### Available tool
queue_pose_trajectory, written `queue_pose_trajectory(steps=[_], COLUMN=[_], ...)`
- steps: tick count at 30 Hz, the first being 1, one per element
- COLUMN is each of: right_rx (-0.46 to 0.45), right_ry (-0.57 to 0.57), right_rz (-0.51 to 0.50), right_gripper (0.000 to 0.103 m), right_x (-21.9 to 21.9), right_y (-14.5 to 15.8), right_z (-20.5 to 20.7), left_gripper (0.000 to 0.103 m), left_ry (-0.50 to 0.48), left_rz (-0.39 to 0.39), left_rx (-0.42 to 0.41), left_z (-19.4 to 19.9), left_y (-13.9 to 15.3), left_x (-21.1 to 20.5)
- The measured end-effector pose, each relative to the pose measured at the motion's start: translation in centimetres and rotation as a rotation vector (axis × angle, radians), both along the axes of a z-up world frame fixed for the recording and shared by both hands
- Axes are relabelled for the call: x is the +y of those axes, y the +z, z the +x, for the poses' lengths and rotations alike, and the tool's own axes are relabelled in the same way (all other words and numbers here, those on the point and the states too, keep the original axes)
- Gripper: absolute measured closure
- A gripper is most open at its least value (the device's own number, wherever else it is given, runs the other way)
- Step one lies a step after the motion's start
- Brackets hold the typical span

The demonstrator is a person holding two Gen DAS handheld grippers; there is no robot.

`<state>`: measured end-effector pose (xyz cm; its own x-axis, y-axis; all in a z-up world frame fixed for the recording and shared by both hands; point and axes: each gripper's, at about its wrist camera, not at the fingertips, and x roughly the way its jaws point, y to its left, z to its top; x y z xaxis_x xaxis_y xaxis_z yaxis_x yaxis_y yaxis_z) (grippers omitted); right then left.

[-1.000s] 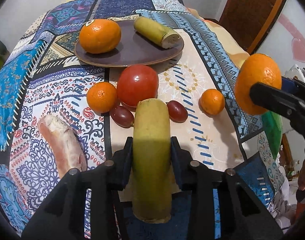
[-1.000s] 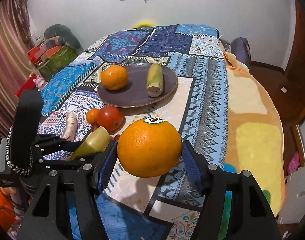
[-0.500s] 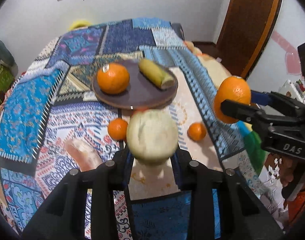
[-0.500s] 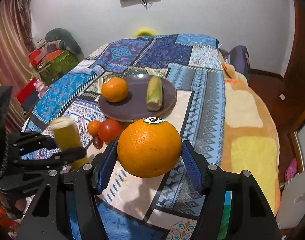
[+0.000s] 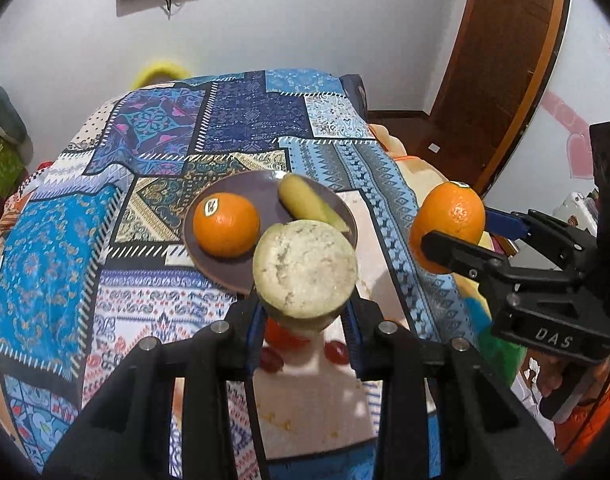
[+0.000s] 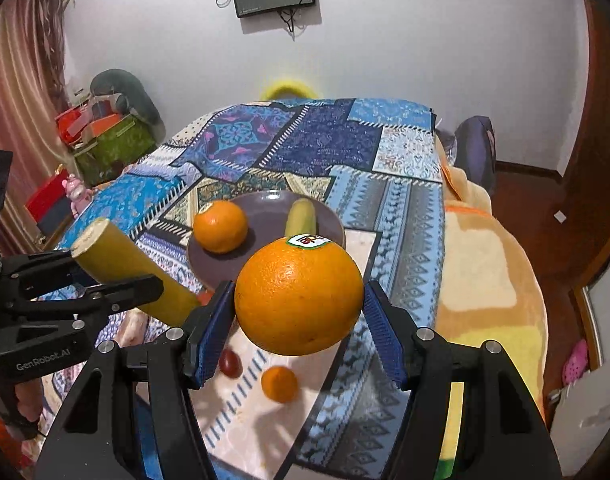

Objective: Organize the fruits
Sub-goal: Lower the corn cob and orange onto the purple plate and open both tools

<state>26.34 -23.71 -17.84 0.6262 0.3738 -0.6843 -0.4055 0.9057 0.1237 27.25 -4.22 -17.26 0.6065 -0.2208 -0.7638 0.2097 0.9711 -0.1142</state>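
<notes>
Since a second ago both fruits have been lifted higher off the cloth, and the banana piece [image 5: 305, 266] has tipped up so its pale cut end now faces the left camera instead of its yellow side. It sits clamped between the fingers of the left hand-held gripper [image 5: 305, 312], at the centre of the left view, hiding part of the plate [image 5: 225, 276] behind it. The big orange [image 6: 299, 296] is grasped by the right hand-held gripper [image 6: 299, 320], its pads pressing on both sides, sticker on top, at the centre of the right view. On the plate, in mid-frame, lie a second orange [image 6: 220, 226] and another banana piece [image 6: 301, 218], apart from each other. Below the held fruits, on the patterned cloth [image 6: 401, 216] covering the worktop, lie a small orange [image 6: 279, 384] and a dark red grape [image 6: 229, 363], near each other.
</notes>
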Motion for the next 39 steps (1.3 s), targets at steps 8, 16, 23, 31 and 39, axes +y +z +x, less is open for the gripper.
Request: queue_pose_trajectory(steps=[8,16,23,31,39], right_rx=[-0.009,-0.012,-0.007,0.0,0.007], right_ry=[0.009,0.005,0.006,0.012,0.029], right_rz=[0.003,0.0,0.001,-0.001,-0.009], right_gripper=[0.042,0.042,0.042,0.042,0.042], right_x=[0.7,0.9,0.9,1.1,2.2], right_y=[-0.4,-1.1,-1.8,-2.3,-2.4], right_z=[2.3,4.9,6.6,7.9,8.3], left_gripper=[0.069,0.069,0.068,0.063,0.049], left_ry=[-0.011,-0.021,-0.011,0.018,0.036], left_rz=[-0.018,-0.012,0.007,0.005,-0.008], left_rx=[0.034,0.094,0.113,0.109,0.058], left_z=[3.9,7.8,11.0,13.3,12.6], left_y=[-1.3,-3.6,-4.6,-4.7,-3.6], left_x=[-0.3,-1.0,-1.0,0.1,1.5])
